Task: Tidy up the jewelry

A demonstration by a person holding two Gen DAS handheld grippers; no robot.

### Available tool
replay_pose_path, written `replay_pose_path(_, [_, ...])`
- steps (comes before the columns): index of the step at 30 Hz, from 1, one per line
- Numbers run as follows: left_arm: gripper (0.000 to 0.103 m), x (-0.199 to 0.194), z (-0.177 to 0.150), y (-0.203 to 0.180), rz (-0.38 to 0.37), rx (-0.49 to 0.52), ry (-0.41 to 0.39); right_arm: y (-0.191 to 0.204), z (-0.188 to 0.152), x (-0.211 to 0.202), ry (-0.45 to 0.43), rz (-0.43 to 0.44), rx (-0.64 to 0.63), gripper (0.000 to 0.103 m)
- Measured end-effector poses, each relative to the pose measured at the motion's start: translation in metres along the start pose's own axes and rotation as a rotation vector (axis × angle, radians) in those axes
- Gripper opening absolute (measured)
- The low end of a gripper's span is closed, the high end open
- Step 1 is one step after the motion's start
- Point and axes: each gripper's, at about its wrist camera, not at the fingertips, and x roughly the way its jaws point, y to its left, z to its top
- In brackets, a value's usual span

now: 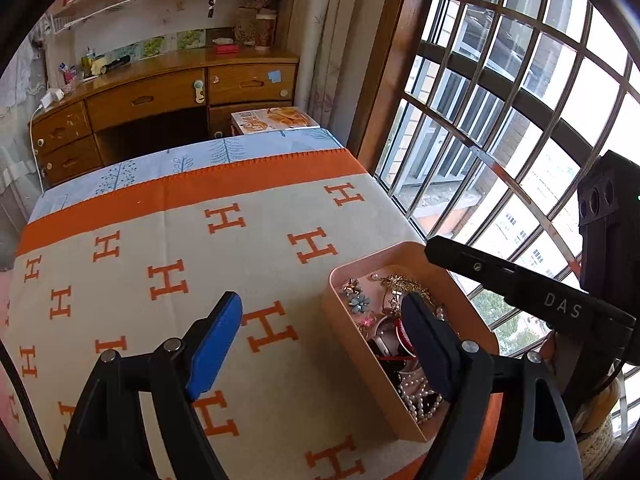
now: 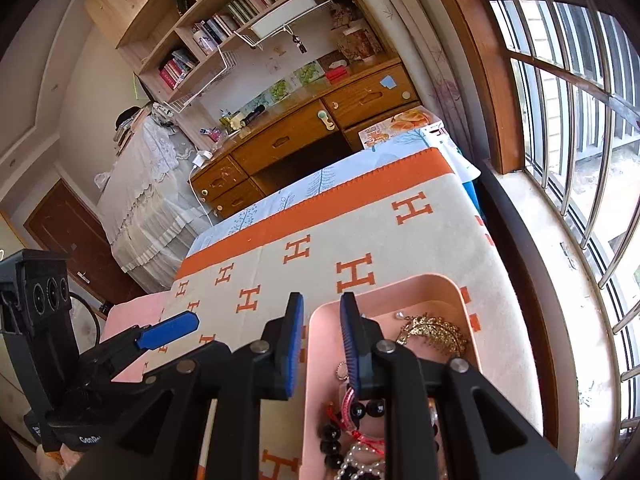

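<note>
The left gripper [image 1: 320, 344] is being held wide open above the blanket, with nothing being gripped; its blue left pad [image 1: 216, 344] is being shown over the cloth while the right finger is hanging over the pink tray [image 1: 360, 344]. The right gripper [image 2: 320, 344] is being held partly open, its jaws a modest gap apart, and nothing is being clamped between them; its left pad is being kept outside the tray's near-left wall and its right pad [image 2: 350, 344] just inside it. In the tray the jewelry is being kept in a loose heap: a pearl strand [image 1: 416, 396] and dark beads [image 2: 332, 440] at the near end, a red cord [image 2: 360, 432] among them, a blue flower piece [image 1: 359, 302] near the left wall, and a gold leaf brooch [image 2: 434, 334] toward the far end. The tray is being supported on the beige blanket [image 1: 160, 240] with orange H marks, near its window-side edge. Farther off, a blue printed sheet [image 1: 200, 160] is being exposed past the blanket's orange border. Beyond that, a wooden desk [image 1: 160, 96] with drawers is being shown, and a barred window [image 1: 520, 120] is being seen on the right.
</note>
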Motion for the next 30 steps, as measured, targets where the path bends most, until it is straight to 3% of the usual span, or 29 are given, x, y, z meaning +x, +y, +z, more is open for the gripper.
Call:
replay_pose_path(12, [0.102, -0.096, -0.048, 0.012, 0.170, -0.076, -0.144, 0.059, -0.041, -0.061, -0.066, -0.036, -0.133, 0.020])
replay_pose_path(17, [0.102, -0.133, -0.080, 0.010, 0.266, -0.103, -0.196, 0.086, -0.073, -0.087, -0.088, -0.041, -0.188, 0.040])
replay_pose_path(30, [0.102, -0.181, -0.145, -0.001, 0.450, -0.187, -0.254, 0.127, -0.138, -0.122, -0.149, -0.134, -0.266, 0.050])
